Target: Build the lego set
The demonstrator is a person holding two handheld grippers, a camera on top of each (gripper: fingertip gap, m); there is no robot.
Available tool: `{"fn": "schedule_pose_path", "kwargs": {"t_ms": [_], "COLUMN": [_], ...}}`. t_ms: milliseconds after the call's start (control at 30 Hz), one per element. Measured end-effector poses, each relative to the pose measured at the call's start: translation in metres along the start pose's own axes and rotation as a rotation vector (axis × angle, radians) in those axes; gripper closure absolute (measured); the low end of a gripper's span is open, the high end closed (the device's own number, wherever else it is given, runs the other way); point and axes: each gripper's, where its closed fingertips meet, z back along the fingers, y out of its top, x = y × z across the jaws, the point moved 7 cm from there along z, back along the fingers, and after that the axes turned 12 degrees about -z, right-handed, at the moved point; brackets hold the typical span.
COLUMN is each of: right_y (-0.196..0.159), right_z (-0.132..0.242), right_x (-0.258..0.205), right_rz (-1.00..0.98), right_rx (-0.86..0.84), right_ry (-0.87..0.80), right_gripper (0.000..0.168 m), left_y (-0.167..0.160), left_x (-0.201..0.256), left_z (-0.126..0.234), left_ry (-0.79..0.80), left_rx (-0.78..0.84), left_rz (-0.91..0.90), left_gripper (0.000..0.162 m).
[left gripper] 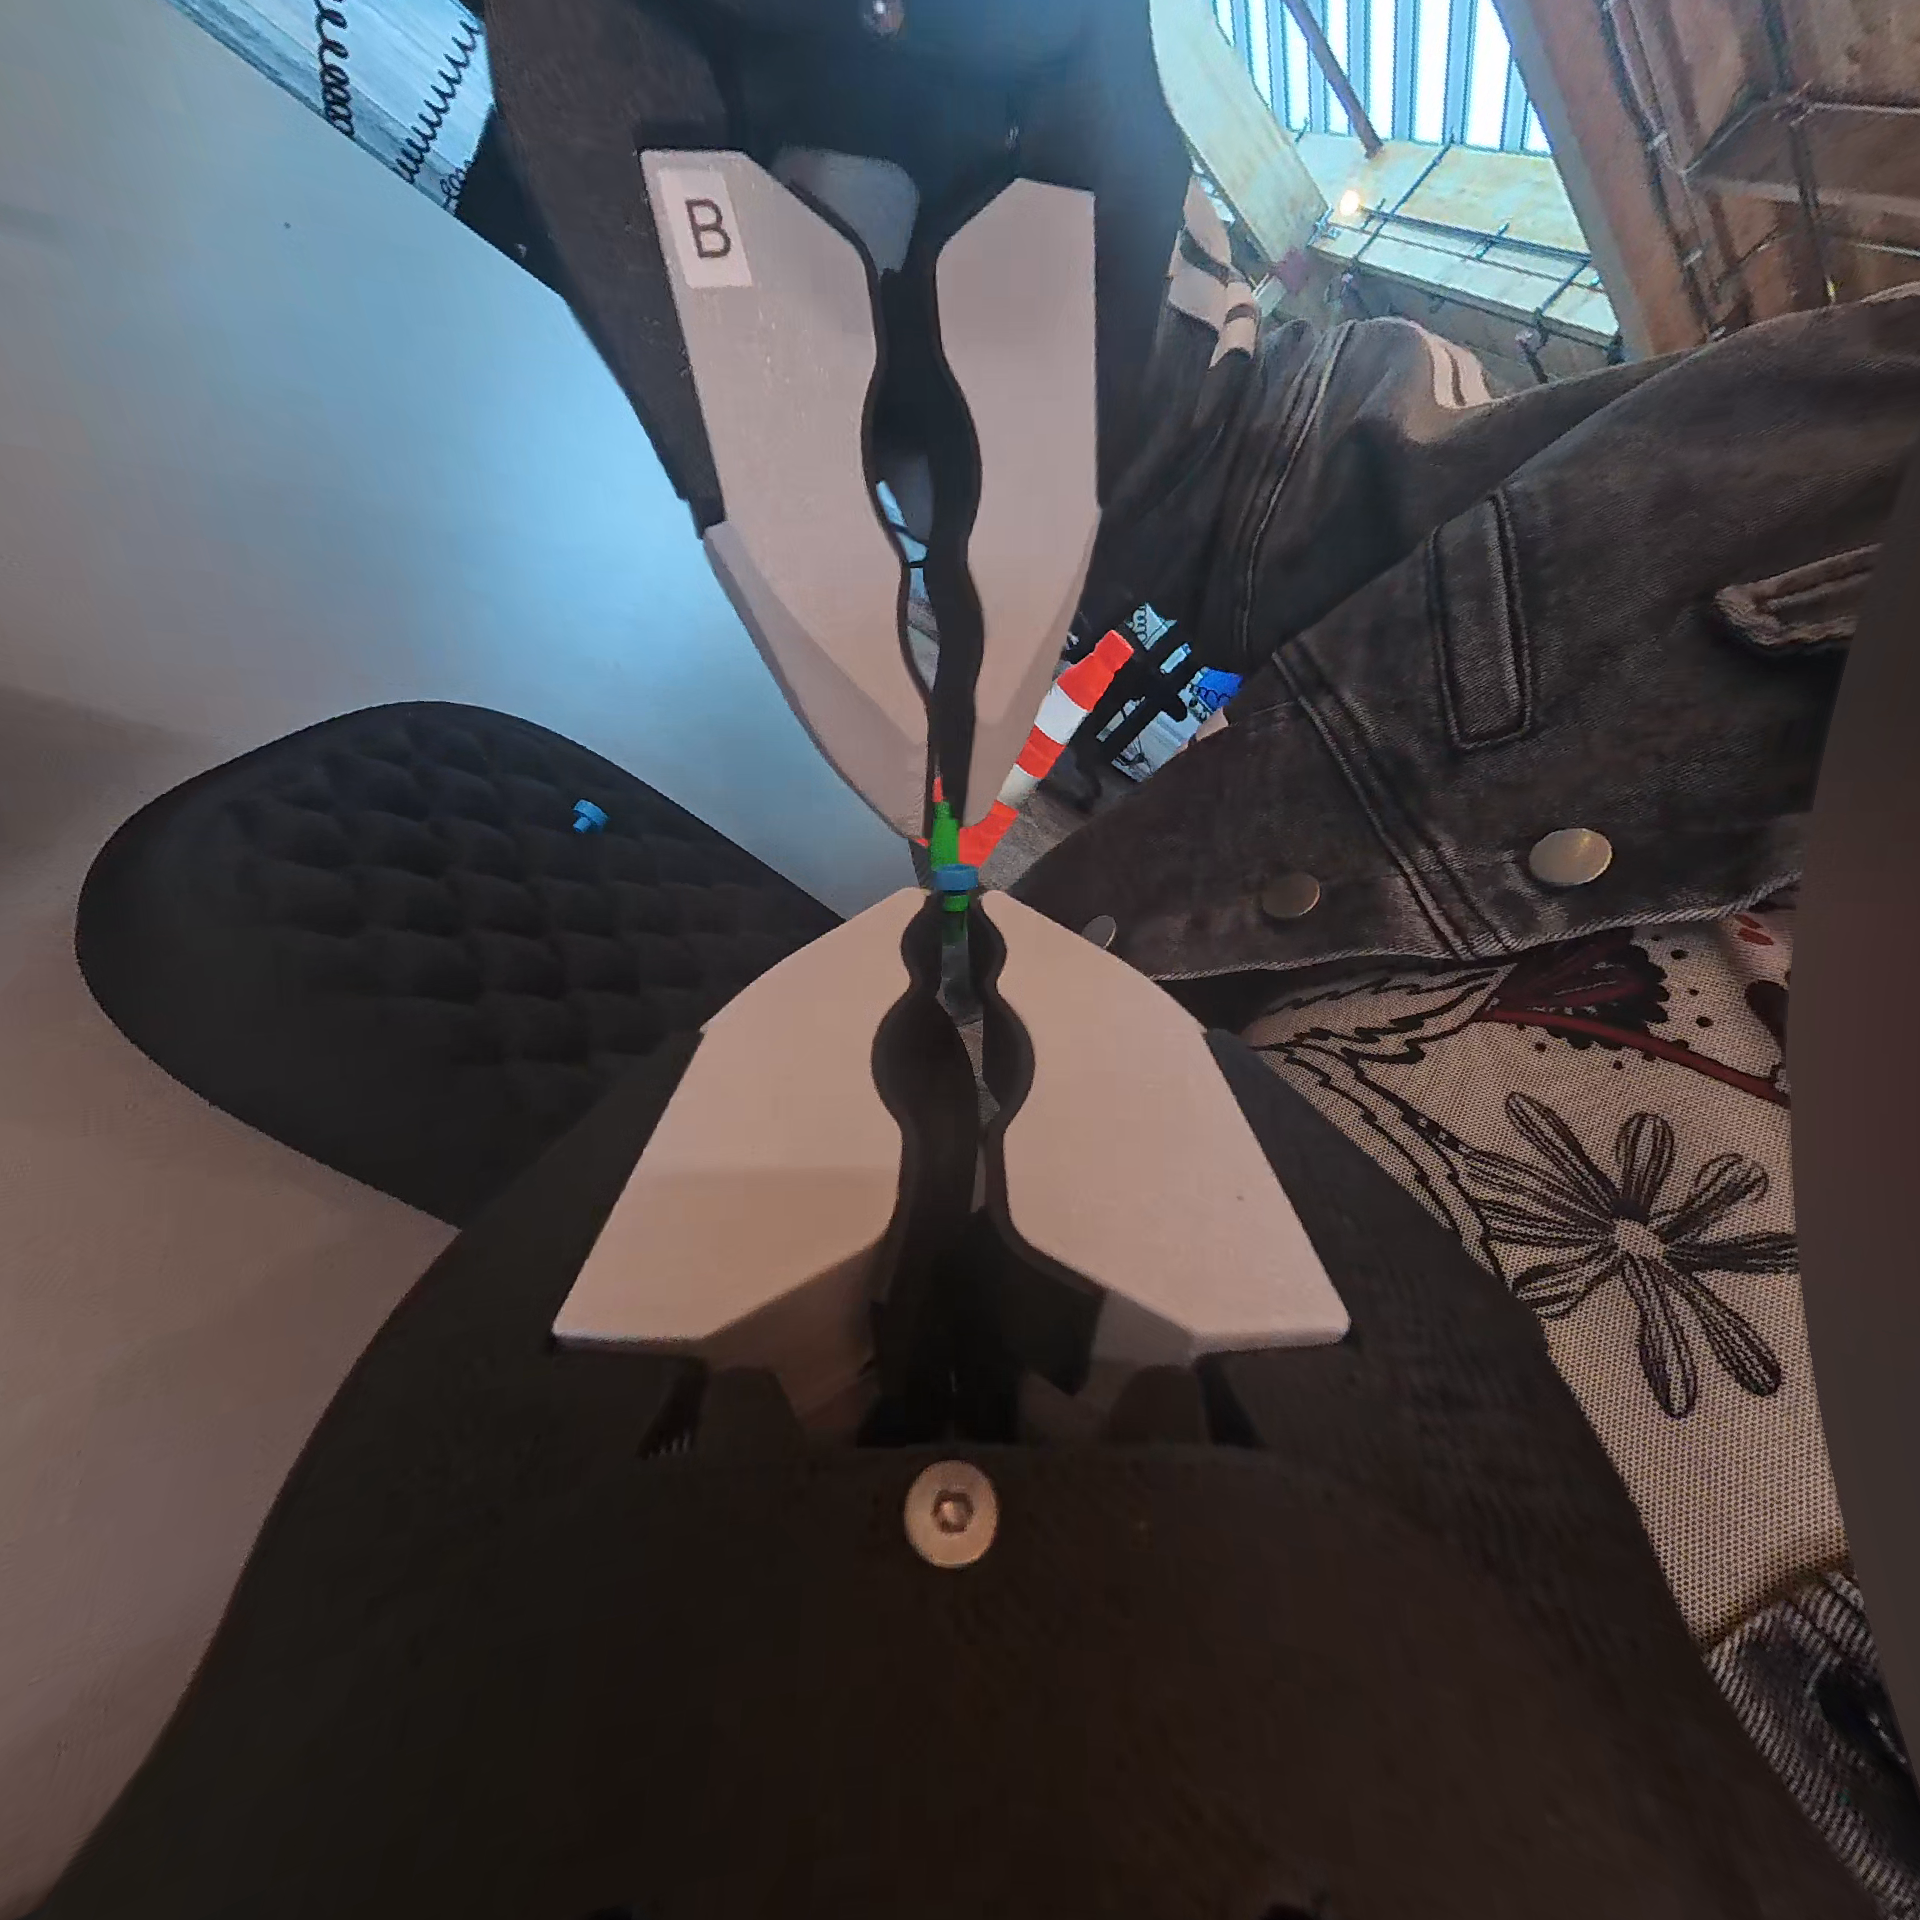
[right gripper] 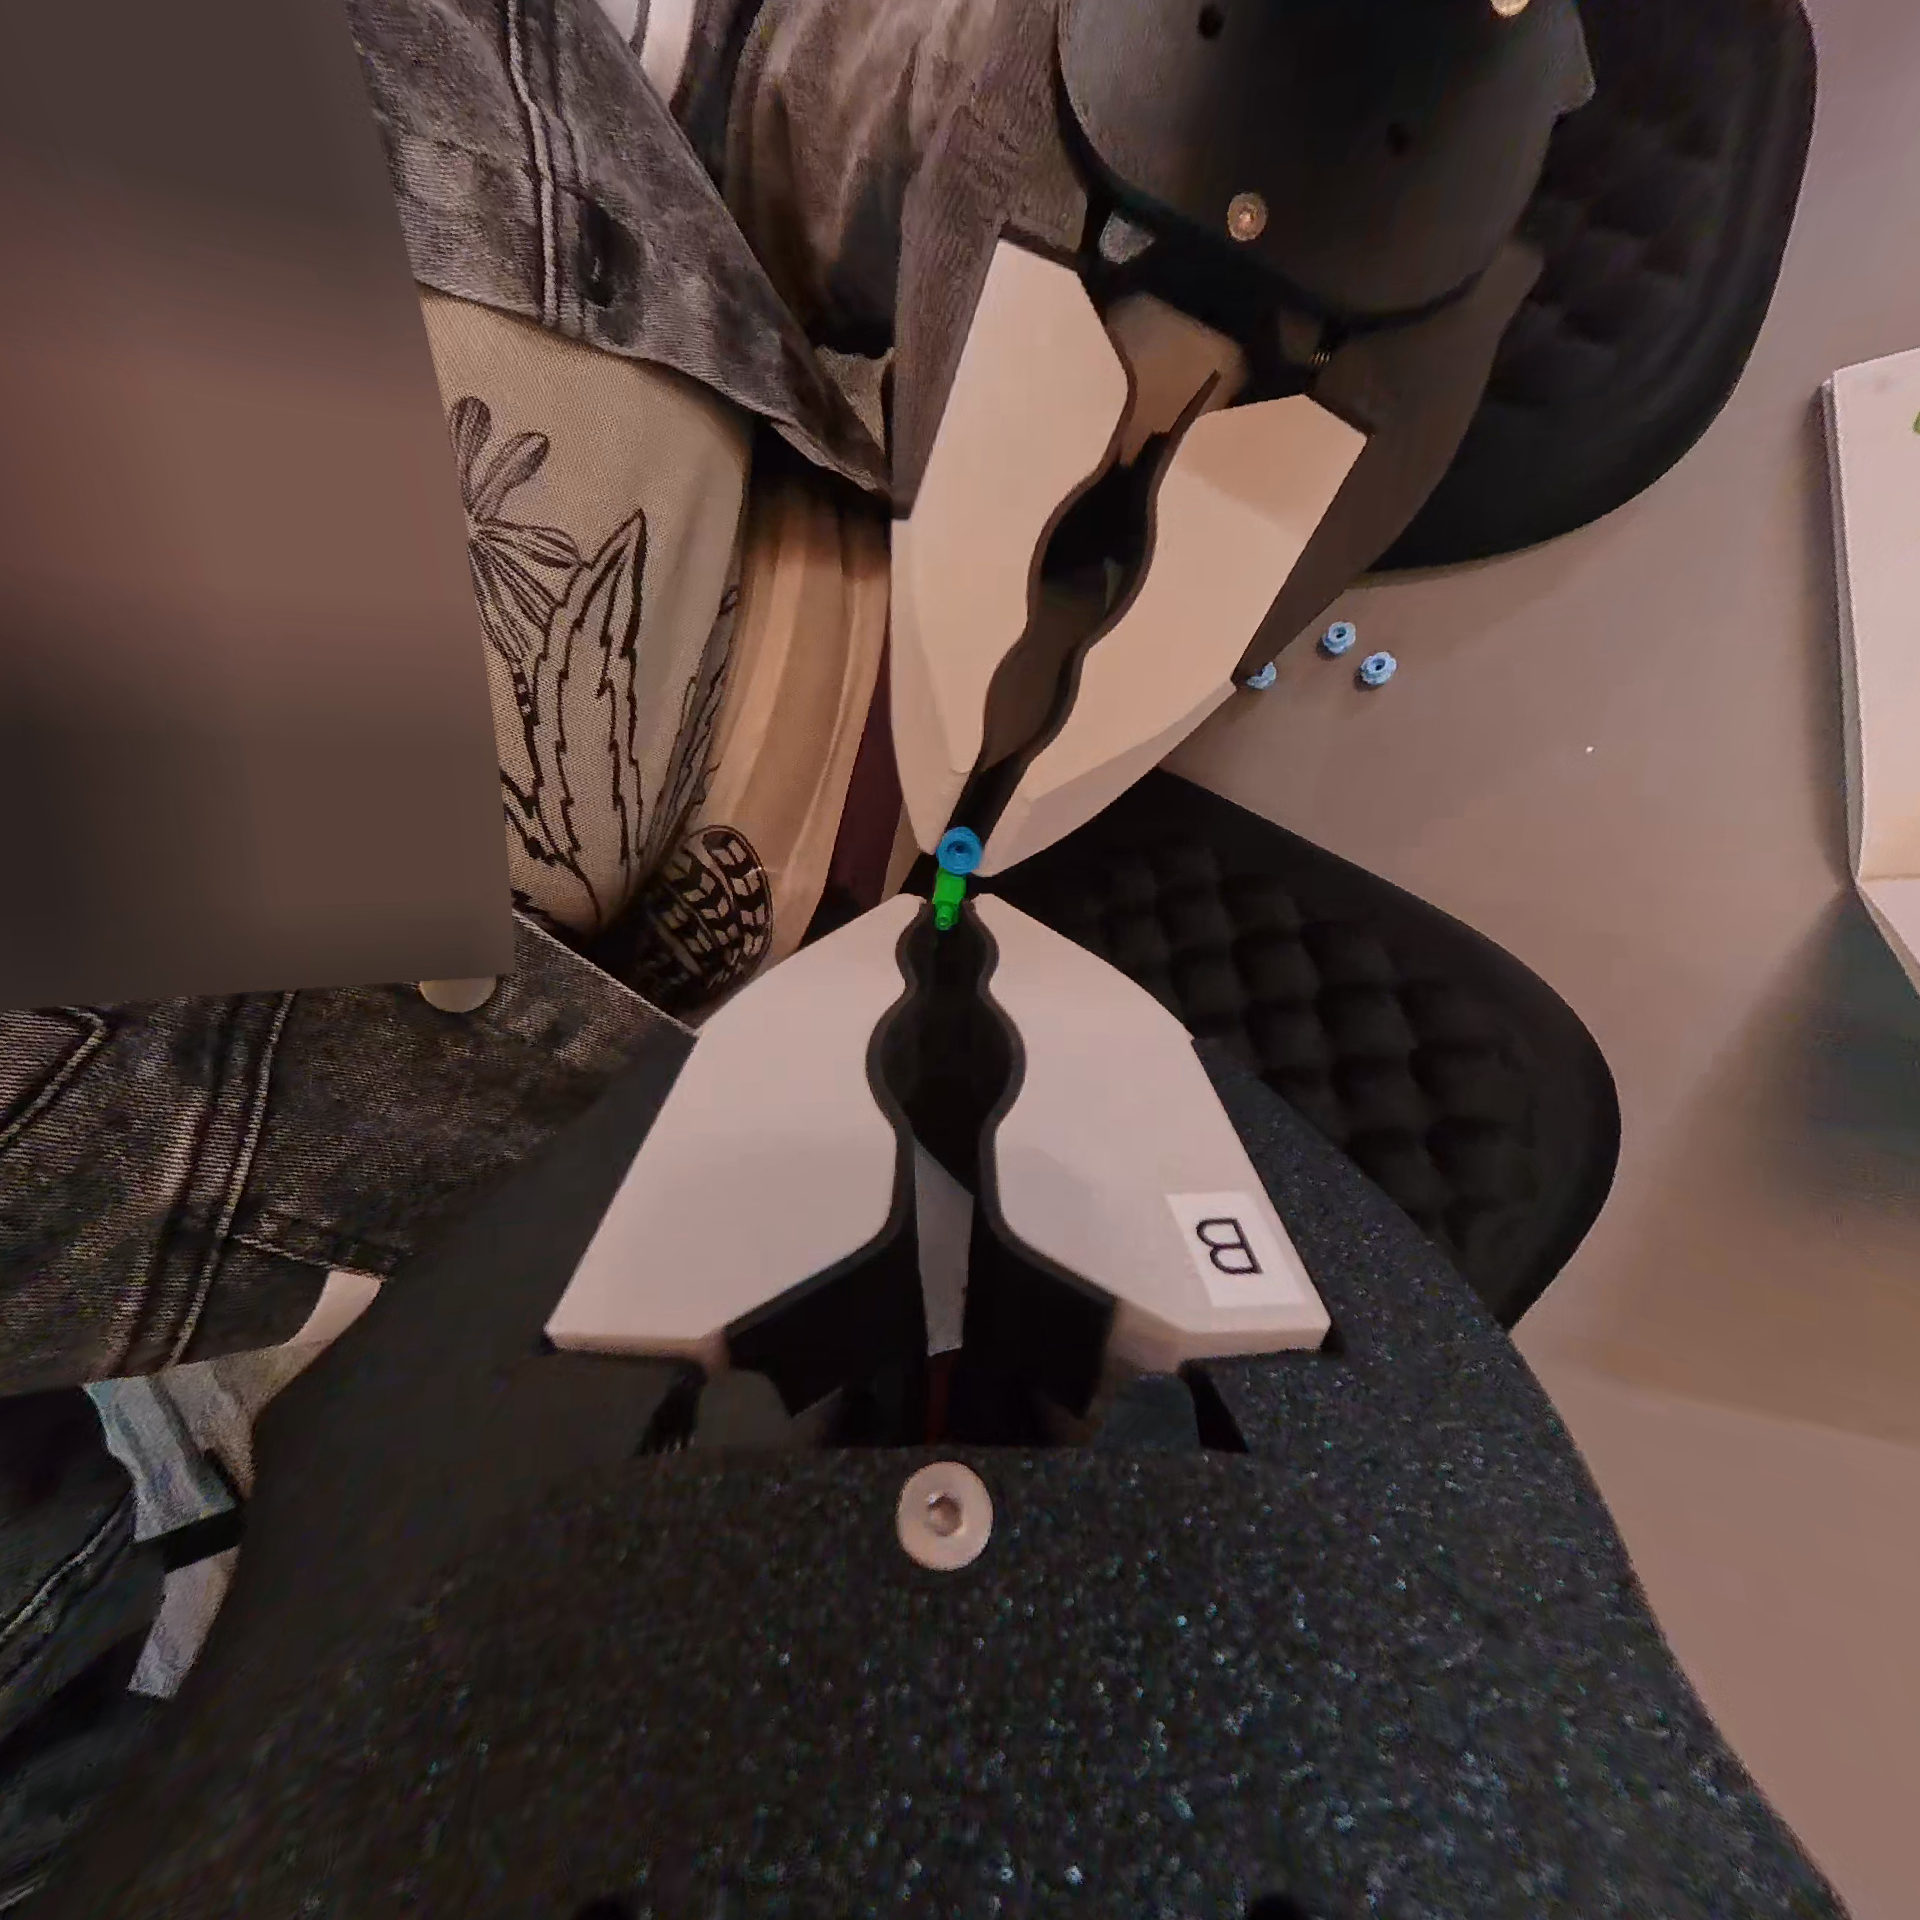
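Note:
My two grippers meet tip to tip in the air above a black padded mat [left gripper: 416, 935]. My left gripper [left gripper: 951, 900] is shut on a small blue flower piece [left gripper: 954, 879]. My right gripper [right gripper: 940, 916] is shut on a thin green stem piece [right gripper: 945, 891]. The stem's end sits in the blue flower piece [right gripper: 958, 850]. In the left wrist view the right gripper [left gripper: 948, 823] comes down from above with the green stem [left gripper: 943, 833] in its tips. In the right wrist view the left gripper [right gripper: 971, 840] comes in from above.
A loose blue piece [left gripper: 587, 816] lies on the mat. Three pale blue flower pieces [right gripper: 1340, 636] lie on the grey table [right gripper: 1558, 883] beside a white booklet [right gripper: 1881, 623]. A person in a denim jacket [left gripper: 1507, 644] and a floral shirt is close behind the grippers. Only a small space, under 4 cm, lies between the two pairs of fingers.

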Motion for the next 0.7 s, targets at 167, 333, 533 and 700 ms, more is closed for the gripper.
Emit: {"fn": "schedule_pose_path", "kwargs": {"t_ms": [167, 333, 533, 700], "right_y": [0.0032, 0.0053, 0.0058, 0.0083], "right_z": [-0.0008, 0.0021, 0.004, 0.005], "right_x": [0.0002, 0.0003, -0.0003, -0.0012], "right_rz": [0.009, 0.006, 0.017, 0.019], "right_rx": [-0.017, 0.016, 0.056, 0.108], "right_ry": [0.001, 0.0, -0.024, -0.057], "right_gripper": [0.164, 0.164, 0.164, 0.164], "left_y": [0.0, 0.0017, 0.0033, 0.0044], "left_x": [-0.0003, -0.0011, -0.0017, -0.0022], "left_z": [0.0008, 0.0043, 0.0076, 0.0102], "left_ry": [0.0, 0.015, 0.026, 0.048], "left_rx": [0.006, 0.044, 0.081, 0.11], "left_rz": [0.002, 0.001, 0.002, -0.004], "left_gripper": [0.157, 0.157, 0.157, 0.158]}}
